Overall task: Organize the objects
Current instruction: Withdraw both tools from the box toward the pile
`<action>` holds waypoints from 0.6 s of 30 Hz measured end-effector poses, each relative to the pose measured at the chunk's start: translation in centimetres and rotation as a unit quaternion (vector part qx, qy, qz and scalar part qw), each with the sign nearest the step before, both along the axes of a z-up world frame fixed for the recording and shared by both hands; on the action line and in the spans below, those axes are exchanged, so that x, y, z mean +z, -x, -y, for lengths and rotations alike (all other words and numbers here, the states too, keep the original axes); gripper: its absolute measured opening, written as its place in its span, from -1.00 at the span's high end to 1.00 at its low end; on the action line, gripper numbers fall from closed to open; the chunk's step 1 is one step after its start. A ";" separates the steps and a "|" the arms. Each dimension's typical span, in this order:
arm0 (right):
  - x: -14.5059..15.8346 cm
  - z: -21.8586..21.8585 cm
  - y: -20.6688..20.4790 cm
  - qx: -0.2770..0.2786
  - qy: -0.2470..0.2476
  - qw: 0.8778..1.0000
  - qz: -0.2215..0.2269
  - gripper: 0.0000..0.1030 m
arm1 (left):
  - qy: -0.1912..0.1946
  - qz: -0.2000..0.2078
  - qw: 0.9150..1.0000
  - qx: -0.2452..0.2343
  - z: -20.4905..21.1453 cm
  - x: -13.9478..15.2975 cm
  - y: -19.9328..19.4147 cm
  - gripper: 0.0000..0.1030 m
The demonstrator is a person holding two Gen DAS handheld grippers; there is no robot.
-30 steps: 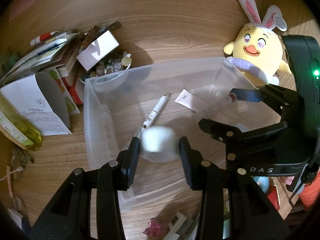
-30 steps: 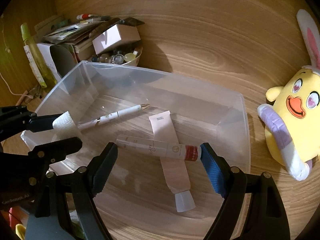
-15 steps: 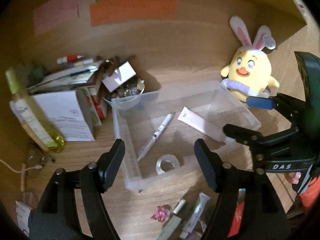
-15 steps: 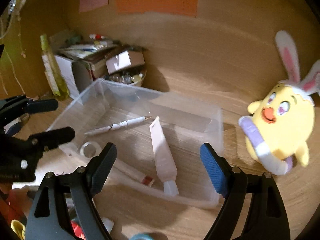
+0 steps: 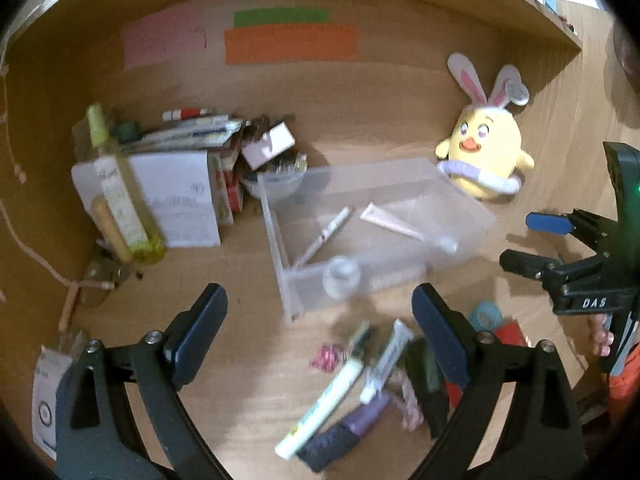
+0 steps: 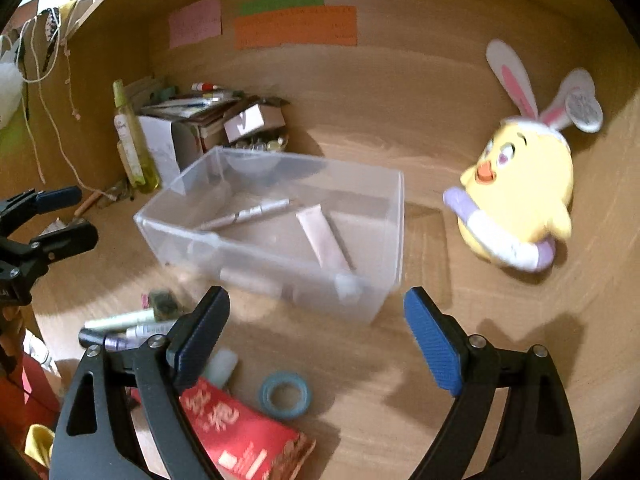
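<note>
We see the clear plastic bin (image 5: 460, 200) ahead of both grippers, on the wood desk (image 5: 360, 128). Inside it: a white pen (image 5: 326, 234) lying diagonal, a pale tube (image 5: 396, 226) with its white cap toward the near right corner, a roll of clear tape (image 5: 342, 276) against the near wall, and a long slim tube (image 6: 250, 282), blurred, along that same wall

Our left gripper (image 5: 320, 336) sits back from the bin's near left corner, pointing down at the desk. Its jaws have just been opening and stand wide, nothing between the pads. Under and just ahead of it lies loose clutter: a white-green tube (image 5: 326, 400), a purple-capped tube (image 5: 352, 428), a pink clip (image 5: 328, 356), all blurred

Our right gripper (image 6: 316, 328) hovers off the bin's near right corner, jaws also just been opening, spread wide and empty. Just below it we see a blue tape roll (image 6: 285, 394) and a red packet (image 6: 236, 428), both apart from the pads

Room: open desk to the right of the bin up to the yellow chick plush (image 6: 520, 196). Left of the bin is crowded: a stack of books and boxes (image 5: 188, 160) and a yellow-green bottle (image 5: 120, 196). The bin's far left corner is near a bowl of marbles (image 5: 280, 172); we cannot tell if they touch
</note>
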State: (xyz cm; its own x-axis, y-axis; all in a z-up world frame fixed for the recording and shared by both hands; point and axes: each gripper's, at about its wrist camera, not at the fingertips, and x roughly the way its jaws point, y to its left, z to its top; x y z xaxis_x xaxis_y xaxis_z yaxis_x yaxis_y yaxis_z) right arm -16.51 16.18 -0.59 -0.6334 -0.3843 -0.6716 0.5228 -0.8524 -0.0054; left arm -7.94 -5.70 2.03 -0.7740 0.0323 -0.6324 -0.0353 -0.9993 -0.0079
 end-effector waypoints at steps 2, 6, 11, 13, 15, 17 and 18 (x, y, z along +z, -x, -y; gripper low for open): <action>-0.8 -0.3 -0.5 -0.001 -0.001 1.000 0.008 -0.70 | -0.001 0.009 1.000 -0.001 0.0 -1.1 -0.8 -0.84; -3.1 -0.7 -0.9 -0.004 -0.008 0.999 0.035 -0.70 | -0.003 0.040 0.999 -0.003 -0.2 -3.8 -2.0 -0.84; -5.7 -0.5 -0.6 -0.007 -0.017 0.997 0.075 -0.70 | -0.007 0.067 0.998 -0.009 -0.3 -6.4 -3.1 -0.83; -6.5 -0.3 -0.4 -0.008 -0.022 0.996 0.085 -0.70 | -0.006 0.070 0.997 -0.016 -0.5 -7.1 -3.8 -0.68; -6.9 -0.2 -0.2 -0.004 -0.024 0.995 0.092 -0.66 | -0.007 0.074 0.997 -0.026 -0.7 -7.5 -4.3 -0.56; -7.3 -0.2 0.0 -0.002 -0.025 0.995 0.099 -0.65 | -0.010 0.077 0.996 -0.033 -0.9 -7.8 -4.5 -0.45; -7.4 -0.1 0.0 -0.002 -0.026 0.995 0.100 -0.60 | -0.011 0.079 0.996 -0.036 -1.0 -8.0 -4.5 -0.37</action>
